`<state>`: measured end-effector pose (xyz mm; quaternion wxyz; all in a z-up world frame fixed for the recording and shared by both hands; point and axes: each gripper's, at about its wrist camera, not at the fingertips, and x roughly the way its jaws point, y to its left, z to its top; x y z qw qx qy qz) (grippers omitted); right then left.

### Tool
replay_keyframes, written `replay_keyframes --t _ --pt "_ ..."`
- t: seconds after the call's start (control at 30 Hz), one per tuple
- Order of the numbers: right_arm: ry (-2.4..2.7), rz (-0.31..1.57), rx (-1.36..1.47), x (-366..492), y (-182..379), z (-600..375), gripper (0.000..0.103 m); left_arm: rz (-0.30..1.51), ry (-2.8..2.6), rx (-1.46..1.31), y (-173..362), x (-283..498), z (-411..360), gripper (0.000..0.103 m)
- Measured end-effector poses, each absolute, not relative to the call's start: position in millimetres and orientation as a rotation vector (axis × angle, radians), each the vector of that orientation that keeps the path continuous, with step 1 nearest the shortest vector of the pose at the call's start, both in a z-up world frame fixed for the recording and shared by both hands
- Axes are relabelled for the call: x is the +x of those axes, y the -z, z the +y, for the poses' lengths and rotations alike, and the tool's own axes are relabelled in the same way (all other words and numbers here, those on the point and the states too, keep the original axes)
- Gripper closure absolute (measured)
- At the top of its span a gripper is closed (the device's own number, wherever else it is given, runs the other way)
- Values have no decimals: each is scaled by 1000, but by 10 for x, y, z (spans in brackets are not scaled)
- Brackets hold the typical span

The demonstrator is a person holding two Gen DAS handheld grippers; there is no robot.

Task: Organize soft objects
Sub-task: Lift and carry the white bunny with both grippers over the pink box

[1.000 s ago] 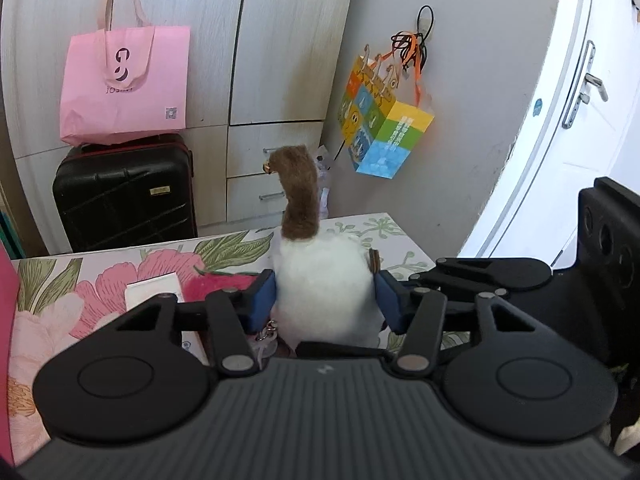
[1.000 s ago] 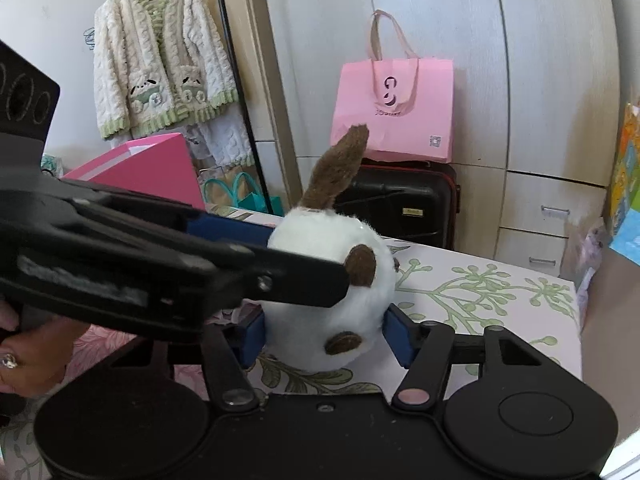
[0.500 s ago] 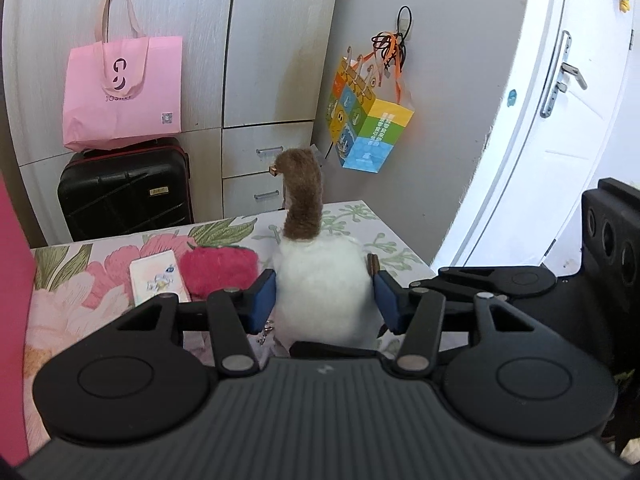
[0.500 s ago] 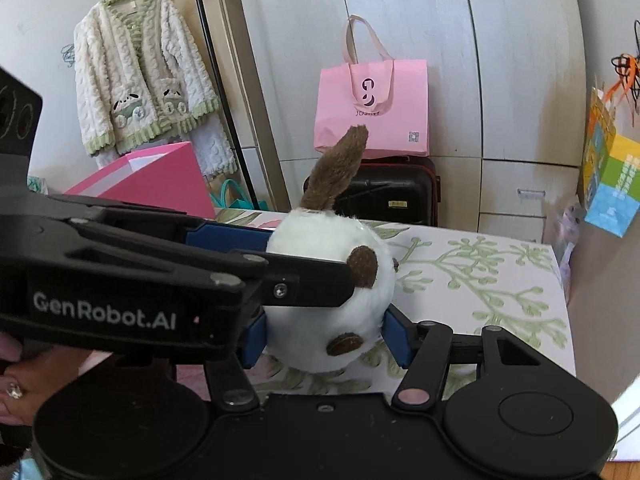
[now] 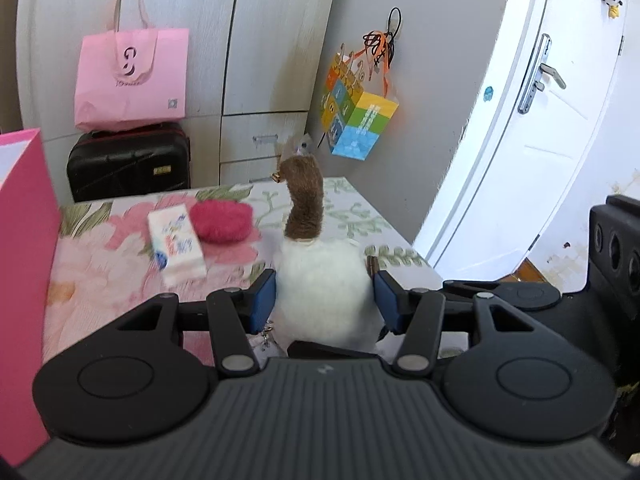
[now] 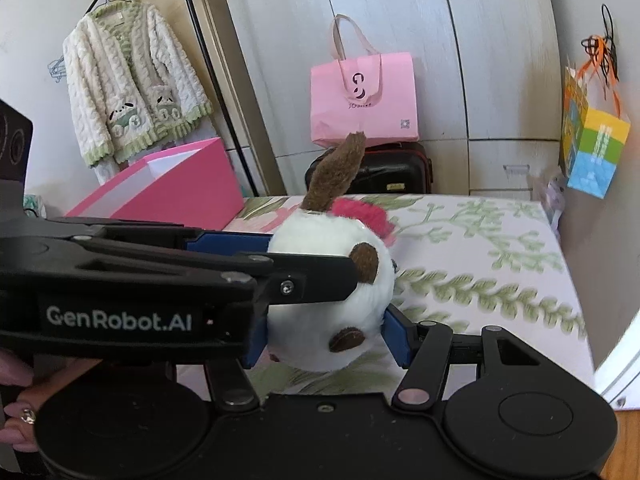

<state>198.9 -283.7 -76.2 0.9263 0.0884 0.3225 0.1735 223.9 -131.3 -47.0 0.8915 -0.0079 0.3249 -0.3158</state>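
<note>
Plush toy [image 5: 324,292], round and white with brown patches and one long brown ear, is gripped from two sides at once above the floral bedspread [image 5: 100,264]. It is pinched by the left gripper [image 5: 325,300], whose blue pads are pressed into the fur at 9 and 3 o'clock, jaws roughly half spread. From the right wrist view the same toy [image 6: 332,300] is seen clamped by the right gripper [image 6: 324,336] as well, jaws again about half apart, while the left tool is laid across it from 9 o'clock. A fluffy red pom-pom [image 5: 222,222] and a tissue pack [image 5: 176,244] are spotted at 11 o'clock of the toy, touching each other. A pink box [image 6: 172,192] is seen at 10 o'clock.
</note>
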Motion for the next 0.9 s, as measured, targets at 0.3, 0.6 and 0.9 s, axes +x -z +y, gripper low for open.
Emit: replay_keyframes --t 0.3,0.6,0.9 --pt "-398 675 147 1550 675 -2528 39 694 638 -14 400 1765 -958 51" --pt "-513 707 92 1144 512 -2115 39 681 619 -45 302 1249 -377 51" --pt "-641 649 -17 934 85 -1606 39 598 531 -52 -107 846 211 51"
